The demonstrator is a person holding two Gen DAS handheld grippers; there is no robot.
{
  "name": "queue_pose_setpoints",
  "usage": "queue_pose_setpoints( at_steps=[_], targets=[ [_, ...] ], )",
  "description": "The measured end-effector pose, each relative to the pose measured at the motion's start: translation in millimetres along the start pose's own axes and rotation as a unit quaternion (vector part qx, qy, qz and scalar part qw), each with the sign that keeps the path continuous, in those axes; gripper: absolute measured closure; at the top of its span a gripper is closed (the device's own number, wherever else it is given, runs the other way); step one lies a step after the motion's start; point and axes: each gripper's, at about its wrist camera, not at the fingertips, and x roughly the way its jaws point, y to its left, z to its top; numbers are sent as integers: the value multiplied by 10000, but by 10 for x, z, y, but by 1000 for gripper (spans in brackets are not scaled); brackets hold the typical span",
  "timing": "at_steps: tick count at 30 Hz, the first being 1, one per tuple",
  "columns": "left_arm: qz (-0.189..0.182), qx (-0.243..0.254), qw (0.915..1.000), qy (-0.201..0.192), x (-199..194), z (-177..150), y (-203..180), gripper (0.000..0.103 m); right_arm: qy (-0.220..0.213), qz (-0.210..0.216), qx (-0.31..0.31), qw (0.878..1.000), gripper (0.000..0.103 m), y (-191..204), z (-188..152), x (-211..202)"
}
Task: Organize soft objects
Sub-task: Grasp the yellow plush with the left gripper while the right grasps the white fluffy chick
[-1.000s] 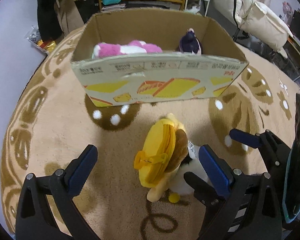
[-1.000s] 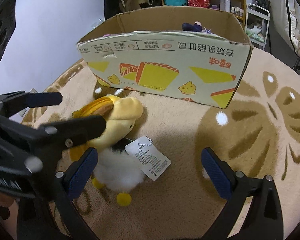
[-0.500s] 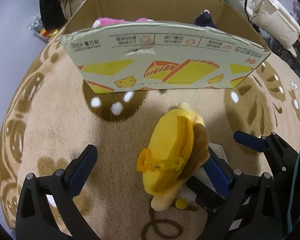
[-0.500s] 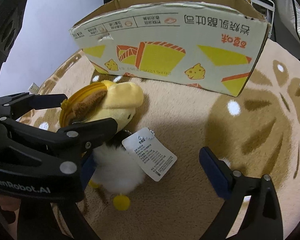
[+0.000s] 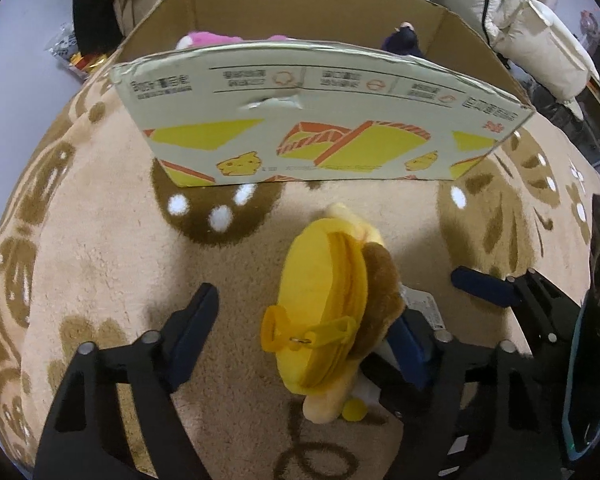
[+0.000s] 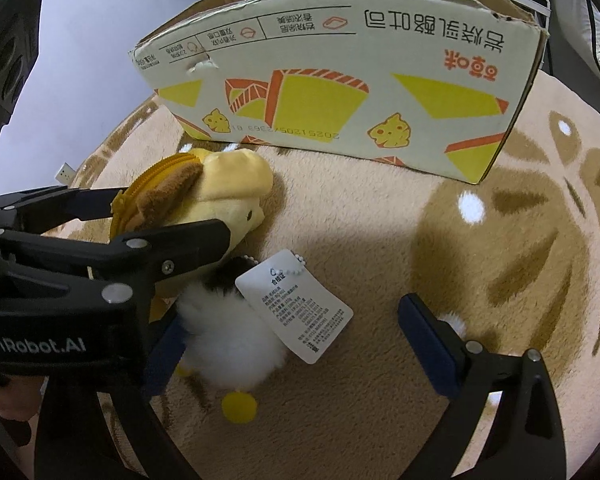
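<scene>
The left claw (image 5: 304, 320), marked "GenRobot.AI", stands spread around the yellow plush toy (image 6: 220, 200) on the rug (image 6: 500, 240) before the cardboard box (image 6: 340, 92) printed "20251205/2363", its white hang tag (image 6: 296, 304) beside, within the right claw (image 6: 288, 344), also spread wide

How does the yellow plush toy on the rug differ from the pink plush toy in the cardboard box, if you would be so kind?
The yellow plush toy lies on the rug in front of the cardboard box; the pink plush toy already sits inside it. The yellow one is in full view, between the fingers of the open left tool, and carries a white tag; the pink one is mostly hidden behind the box wall, with no tool near it. Both are soft toys.
</scene>
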Motion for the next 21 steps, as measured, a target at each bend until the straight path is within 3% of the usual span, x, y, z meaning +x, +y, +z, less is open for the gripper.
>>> queue_pose_setpoints(
  at_steps=[4,7,14,17,20,21],
  targets=[
    [-194,85,9998,18,-10,-7,-72,53,-18,-9,-7,10000,4,8,-2,-5],
    [-111,143,9998,-16,-38,9,-99,59,-61,74,-53,9999,14,31,7,-14],
    [-44,-65,9999,-101,-151,-9,-28,66,104,538,-211,9983,67,163,-4,24],
    [9,-160,9998,-134,-182,-30,26,67,-22,491,-368,9981,71,241,-10,-31],
    [124,-190,9995,-198,-234,-47,85,67,-275,278,-496,9980,84,278,-22,-148],
    [146,-222,9994,-220,-252,-51,111,67,-354,231,-471,9980,98,272,-15,-185]
  ],
)
